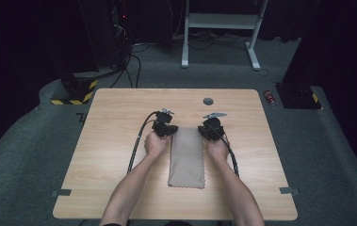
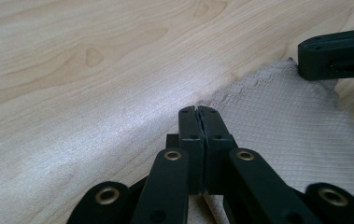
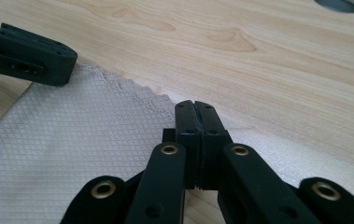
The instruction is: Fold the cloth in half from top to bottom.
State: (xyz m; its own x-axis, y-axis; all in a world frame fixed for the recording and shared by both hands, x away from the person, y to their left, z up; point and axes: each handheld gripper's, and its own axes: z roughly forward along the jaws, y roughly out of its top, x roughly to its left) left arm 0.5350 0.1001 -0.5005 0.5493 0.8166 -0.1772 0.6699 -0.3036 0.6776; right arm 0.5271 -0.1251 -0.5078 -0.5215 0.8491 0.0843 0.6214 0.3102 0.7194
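The folded beige cloth (image 1: 187,157) lies lengthwise near the middle of the table (image 1: 105,155), its near short edge toward the person's edge and its far short edge pointing at the back edge. It is a waffle-textured cleaning cloth with a scalloped hem, already doubled into a long strip, so the work in hand looks like a further fold.

Both hands sit at the cloth's far end, one at each far corner, which suits lifting that end evenly and carrying it back over the rest. The left gripper (image 2: 197,110) has its jaws pressed together at the far left corner, right at the scalloped hem; the right gripper (image 3: 194,104) is likewise closed at the far right corner. In each gripper view the closed tips lie over the cloth's edge, so each appears to pinch a corner, though the cloth between the pads is hidden.

The table is pale wood-grain laminate with a round grey cable grommet (image 1: 208,100) near its back edge. Around it lies grey carpet (image 1: 20,155), with a white desk frame (image 1: 221,28) in the dim room behind.
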